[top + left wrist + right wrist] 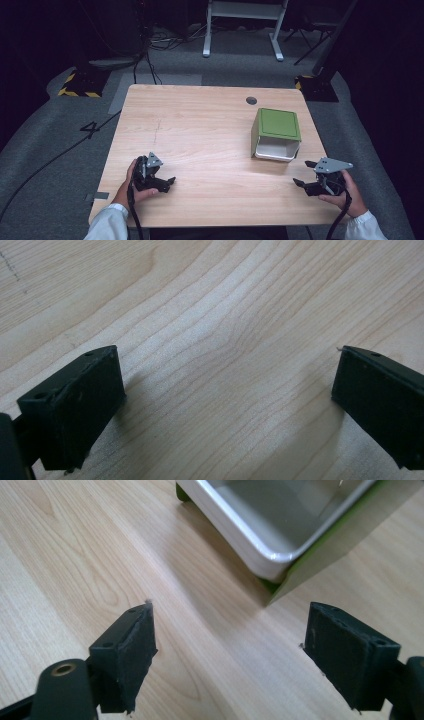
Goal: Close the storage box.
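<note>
High view: wooden surface [200, 130] with one thing on it, a green box [276, 134] lying on its side at the far right, white inside, its open mouth facing the near edge. Right tool [306, 173] sits near right, just off the box's near-right corner, jaws spread and empty, pointing left. Left tool [169, 181] rests near left, well apart from the box, jaws also spread with nothing between them. The right hand is clearly the nearer one. From the right tool the box lies up and to the left, close but not touching.

Left gripper view: both black jaws wide apart over bare wood grain; tool released, holding nothing.

Right gripper view: jaws wide, bare wood between them. Ahead and slightly right is the box's mouth, white rim [260, 550] rounded at the corner, green wall [345, 535] beyond it. That near corner points into the gap between the jaws.

Judgement: any grasp falls to the right tool, moving forward onto the rim or the green side wall.
</note>
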Available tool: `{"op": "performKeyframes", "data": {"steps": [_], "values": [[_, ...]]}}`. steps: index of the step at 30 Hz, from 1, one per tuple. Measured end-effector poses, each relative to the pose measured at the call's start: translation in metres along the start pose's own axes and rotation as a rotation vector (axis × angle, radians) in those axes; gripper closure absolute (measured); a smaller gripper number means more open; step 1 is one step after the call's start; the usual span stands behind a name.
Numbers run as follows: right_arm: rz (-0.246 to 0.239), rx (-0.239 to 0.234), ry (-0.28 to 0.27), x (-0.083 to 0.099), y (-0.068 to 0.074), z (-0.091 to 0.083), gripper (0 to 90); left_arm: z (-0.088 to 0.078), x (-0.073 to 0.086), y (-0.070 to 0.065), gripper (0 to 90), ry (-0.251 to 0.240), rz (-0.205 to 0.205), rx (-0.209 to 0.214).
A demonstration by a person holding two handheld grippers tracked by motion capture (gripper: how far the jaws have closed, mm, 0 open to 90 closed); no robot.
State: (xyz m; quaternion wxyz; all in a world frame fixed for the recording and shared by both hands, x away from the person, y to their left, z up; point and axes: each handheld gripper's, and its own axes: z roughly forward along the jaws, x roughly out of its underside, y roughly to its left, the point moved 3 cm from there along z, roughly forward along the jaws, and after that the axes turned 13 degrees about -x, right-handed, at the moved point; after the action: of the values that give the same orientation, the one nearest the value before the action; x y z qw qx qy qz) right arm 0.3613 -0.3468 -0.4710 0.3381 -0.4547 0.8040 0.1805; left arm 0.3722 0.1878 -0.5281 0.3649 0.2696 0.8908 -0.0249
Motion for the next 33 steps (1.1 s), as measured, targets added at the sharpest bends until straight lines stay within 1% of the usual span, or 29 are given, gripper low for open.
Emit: {"op": "performKeyframes", "data": {"steps": [4, 7, 8, 13, 16, 17, 20, 24, 33], "values": [[0.05, 0.004, 0.0, 0.017, -0.006, 0.005, 20.8, 0.0, 0.0, 0.0, 0.4, 0.001, 0.001, 0.0], [0.089, 0.019, 0.004, 0.028, -0.012, 0.011, 20.7, 0.0, 0.0, 0.0, 0.4, 0.001, 0.005, -0.001], [0.098, 0.019, -0.002, 0.031, -0.014, 0.012, 20.5, 0.0, 0.0, 0.0, 0.4, 0.001, 0.004, -0.001], [0.179, 0.033, -0.025, 0.046, -0.024, 0.017, 19.5, 0.0, 0.0, 0.0, 0.4, 0.001, 0.004, -0.001], [0.225, 0.041, -0.039, 0.052, -0.028, 0.02, 15.8, 0.0, 0.0, 0.0, 0.4, 0.001, 0.005, -0.002], [0.246, 0.033, -0.05, 0.054, -0.029, 0.02, 16.0, 0.0, 0.0, 0.0, 0.4, 0.001, 0.006, -0.001], [0.257, 0.036, -0.05, 0.055, -0.031, 0.019, 15.2, 0.0, 0.0, 0.0, 0.4, 0.001, 0.006, -0.001], [0.259, 0.037, -0.066, 0.055, -0.03, 0.021, 14.8, 0.0, 0.0, 0.0, 0.4, 0.001, 0.005, -0.001], [0.262, 0.042, -0.066, 0.055, -0.03, 0.022, 14.7, 0.0, 0.0, 0.0, 0.5, -0.001, 0.004, -0.001]]}}
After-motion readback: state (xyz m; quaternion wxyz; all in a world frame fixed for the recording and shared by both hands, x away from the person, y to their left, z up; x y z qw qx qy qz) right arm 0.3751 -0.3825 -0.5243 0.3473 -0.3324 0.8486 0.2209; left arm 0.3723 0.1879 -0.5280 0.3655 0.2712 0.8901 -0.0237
